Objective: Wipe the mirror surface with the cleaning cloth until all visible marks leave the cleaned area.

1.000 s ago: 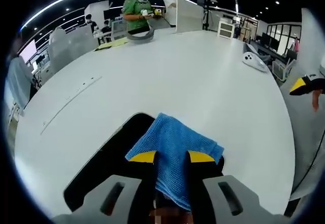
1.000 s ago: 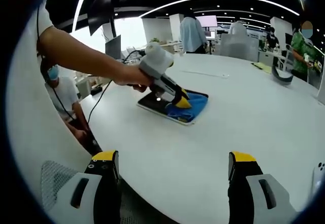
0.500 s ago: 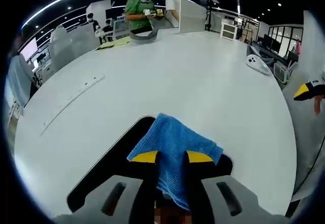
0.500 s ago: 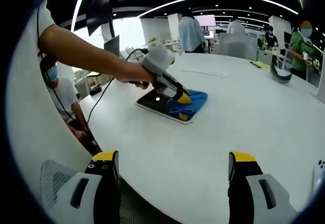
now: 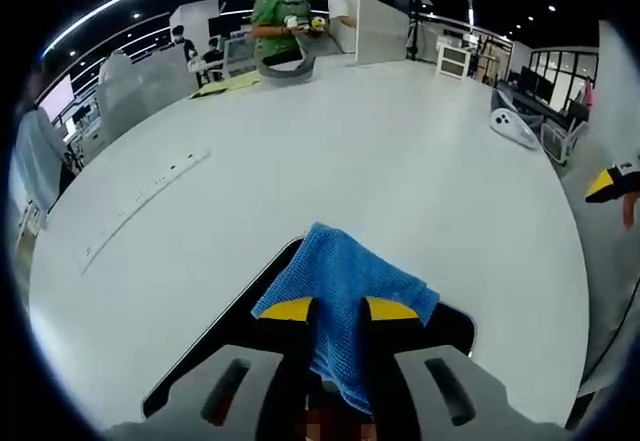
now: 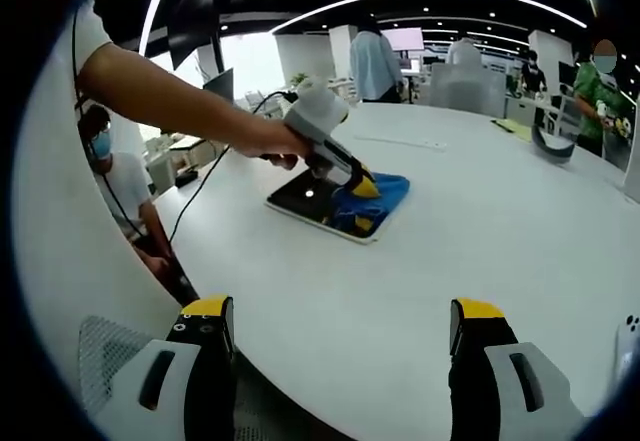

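In the left gripper view my left gripper (image 5: 339, 310) is shut on a folded blue cleaning cloth (image 5: 340, 286), pressing it onto the dark mirror (image 5: 235, 331) that lies flat on the white table. The right gripper view shows the same gripper (image 6: 360, 193) held by a person's hand, over the blue cloth (image 6: 375, 201) at the right end of the mirror (image 6: 305, 193). My right gripper (image 6: 345, 336) hangs open near the table's front edge, well short of the mirror, with nothing between its yellow-tipped fingers (image 6: 478, 313).
The round white table (image 5: 380, 151) stretches far beyond the mirror. A white device (image 5: 515, 126) lies at its far right and a grey curved object (image 5: 285, 66) at the back. People stand at the far side; a seated person (image 6: 120, 196) is left of the table.
The left gripper with the cloth has slid a little farther along the mirror, toward its right end. The right gripper has stayed still and open.
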